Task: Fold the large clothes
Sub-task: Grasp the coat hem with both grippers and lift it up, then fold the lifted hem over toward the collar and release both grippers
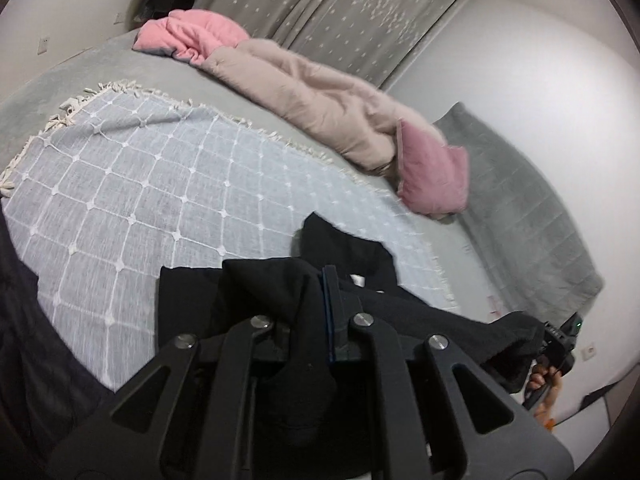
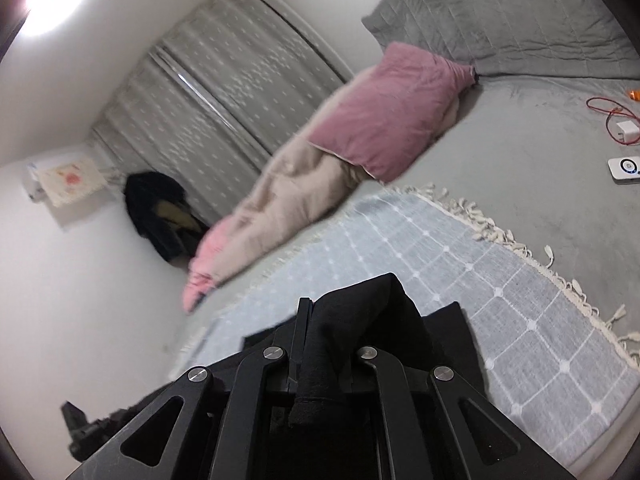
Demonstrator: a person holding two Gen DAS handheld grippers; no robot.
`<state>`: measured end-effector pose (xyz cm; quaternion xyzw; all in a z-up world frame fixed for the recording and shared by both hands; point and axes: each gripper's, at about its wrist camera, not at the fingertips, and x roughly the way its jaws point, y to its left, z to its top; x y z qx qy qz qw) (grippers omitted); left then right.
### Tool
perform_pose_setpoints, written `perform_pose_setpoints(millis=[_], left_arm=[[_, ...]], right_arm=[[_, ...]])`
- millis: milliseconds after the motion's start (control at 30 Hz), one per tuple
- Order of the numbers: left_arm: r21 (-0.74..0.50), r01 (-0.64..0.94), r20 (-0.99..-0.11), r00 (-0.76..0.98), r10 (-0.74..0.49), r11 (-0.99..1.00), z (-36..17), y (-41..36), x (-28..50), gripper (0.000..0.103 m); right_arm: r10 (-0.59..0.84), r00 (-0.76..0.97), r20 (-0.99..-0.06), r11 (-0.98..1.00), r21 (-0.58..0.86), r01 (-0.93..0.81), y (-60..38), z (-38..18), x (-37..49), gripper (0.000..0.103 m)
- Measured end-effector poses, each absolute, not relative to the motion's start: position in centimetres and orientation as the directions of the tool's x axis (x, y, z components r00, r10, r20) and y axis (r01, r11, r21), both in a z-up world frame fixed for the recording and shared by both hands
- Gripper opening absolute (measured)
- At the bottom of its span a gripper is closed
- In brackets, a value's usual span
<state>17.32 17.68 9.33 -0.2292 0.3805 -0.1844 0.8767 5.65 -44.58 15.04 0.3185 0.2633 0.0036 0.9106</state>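
**Desk:** What did the wrist cameras catch nearest the lens?

**Photographer:** Both tools gripped one black garment (image 1: 280, 296). The left gripper (image 1: 316, 304) had its jaws pressed together on a bunched fold of it, and the right gripper (image 2: 320, 344) pinched a rolled edge of the same cloth (image 2: 360, 312). The garment was held up between the two, just above the checked blue throw (image 1: 140, 200), with its loose parts hanging toward the throw.

**Desk:** How would it handle?

**Photographer:** By its thick, slumping folds it looked soft, limp and fairly weighty, so it would likely sag anywhere left unsupported. Matching corners or a seam line seemed the sound places to hold, rather than mid-panel bunches.

**Desk:** And beyond?

**Photographer:** The throw's tasselled fringe (image 2: 516, 244) lay over a grey bed (image 2: 520, 152). Further back sat a pink cushion (image 2: 396, 108) on a rumpled beige quilt (image 1: 312, 100), then a grey pillow (image 2: 500, 12). A white device (image 2: 624, 169) and a red cable (image 2: 608, 112) rested near the bed's edge. Starred curtains (image 1: 340, 0) closed the background.
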Motion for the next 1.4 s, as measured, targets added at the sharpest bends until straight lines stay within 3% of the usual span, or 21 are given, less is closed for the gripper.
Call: perform_pose_setpoints(millis=[233, 400, 500, 567, 600, 667, 733, 867, 933, 1033, 1100, 1133, 1167, 1200, 1400], left_arm=[[-0.463, 0.023, -0.746, 0.529, -0.404, 0.886, 0.1, 16.5, 24.3, 0.02], [-0.539, -0.024, -0.759, 0.449, -0.472, 0.842, -3.5, 18.0, 25.6, 0.024], [-0.549, -0.004, -0.751, 0.442, -0.491, 0.836, -1.9, 18.5, 24.9, 0.038], [-0.566, 0.009, -0.73, 0.46, -0.506, 0.824, -0.4, 19.1, 24.2, 0.068], [-0.575, 0.014, -0.706, 0.498, -0.504, 0.818, 0.8, 19.7, 23.6, 0.074], [-0.576, 0.022, -0.674, 0.553, -0.49, 0.817, 2.3, 20.2, 22.9, 0.079], [-0.517, 0.026, -0.694, 0.573, -0.436, 0.855, 3.3, 20.1, 22.7, 0.081], [-0.127, 0.015, -0.83, 0.546, -0.114, 0.992, 1.5, 17.6, 24.4, 0.081], [-0.148, 0.024, -0.865, 0.481, -0.141, 0.989, -0.8, 16.8, 25.9, 0.081], [-0.25, -0.007, -0.863, 0.455, -0.219, 0.968, -2.8, 16.8, 27.4, 0.073], [-0.309, 0.008, -0.825, 0.496, -0.272, 0.951, -2.5, 16.4, 27.7, 0.051], [-0.363, 0.013, -0.8, 0.509, -0.318, 0.932, -2.2, 16.3, 27.9, 0.029], [-0.372, 0.005, -0.795, 0.515, -0.322, 0.928, -1.9, 16.1, 28.0, 0.005], [-0.38, 0.0, -0.782, 0.534, -0.321, 0.925, -1.1, 15.9, 28.1, 0.006], [-0.422, 0.044, -0.625, 0.71, -0.326, 0.906, 5.8, 15.9, 28.3, 0.006]], right_arm=[[0.196, 0.745, -0.637, 0.749, 0.588, 0.305, -46.8, 5.4, 13.9, 0.016], [0.232, 0.664, -0.711, 0.712, 0.589, 0.382, -48.6, -0.1, 16.1, 0.036], [0.275, 0.681, -0.679, 0.709, 0.621, 0.334, -49.3, 0.1, 15.5, 0.048], [0.267, 0.702, -0.66, 0.729, 0.615, 0.301, -49.8, 1.3, 14.6, 0.061], [0.256, 0.718, -0.648, 0.741, 0.608, 0.285, -50.2, 2.3, 14.0, 0.068], [0.229, 0.737, -0.635, 0.758, 0.592, 0.274, -51.2, 3.5, 13.3, 0.072], [0.205, 0.733, -0.648, 0.782, 0.559, 0.276, -51.7, 4.2, 13.2, 0.073], [0.129, 0.632, -0.765, 0.867, 0.396, 0.303, -51.4, 3.6, 15.3, 0.073], [0.119, 0.54, -0.833, 0.894, 0.326, 0.308, -50.9, 2.3, 17.3, 0.073], [0.125, 0.496, -0.86, 0.922, 0.285, 0.261, -49.6, 0.8, 19.8, 0.073], [0.108, 0.51, -0.853, 0.936, 0.261, 0.238, -48.5, 0.2, 21.3, 0.066], [0.118, 0.522, -0.845, 0.935, 0.271, 0.228, -48.1, 0.2, 21.7, 0.054], [0.13, 0.525, -0.841, 0.933, 0.282, 0.221, -47.7, 0.0, 22.4, 0.02], [0.114, 0.527, -0.842, 0.933, 0.272, 0.234, -47.3, 0.1, 22.7, 0.009], [0.068, 0.683, -0.727, 0.934, 0.287, 0.213, -47.1, 4.7, 23.0, 0.006]])
